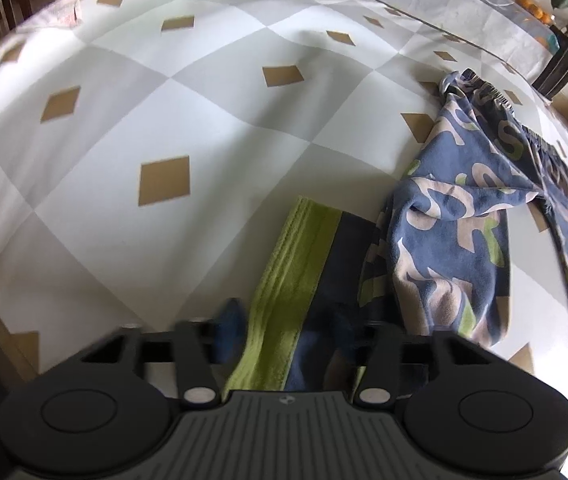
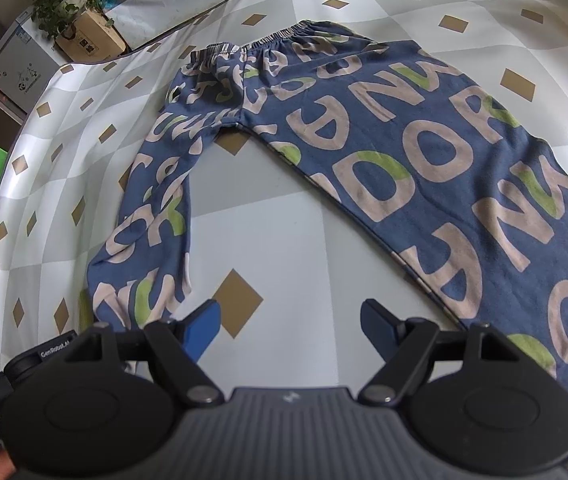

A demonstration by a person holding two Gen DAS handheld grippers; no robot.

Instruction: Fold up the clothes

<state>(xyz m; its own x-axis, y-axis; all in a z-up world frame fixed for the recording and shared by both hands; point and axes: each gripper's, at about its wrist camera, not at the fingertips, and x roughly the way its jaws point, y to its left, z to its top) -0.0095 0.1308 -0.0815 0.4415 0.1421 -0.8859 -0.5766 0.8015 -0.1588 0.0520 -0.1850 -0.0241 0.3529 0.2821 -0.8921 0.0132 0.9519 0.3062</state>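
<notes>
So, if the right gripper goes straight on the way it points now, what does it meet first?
Most likely the bare tablecloth between the two legs of the trousers. The right gripper is open with nothing between its fingers; depth is unclear.

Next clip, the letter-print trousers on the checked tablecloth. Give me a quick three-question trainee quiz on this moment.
1. True or false: the right tongs grip a trouser leg.
2. What lies between the fingers of the left tongs? A) a green cuff B) a sock C) nothing
3. Fill in: in the right wrist view, the waistband of the trousers lies at the ___ end from the camera.

Key: 1 false, they stand open over bare tablecloth; 2 A; 3 far.
</notes>
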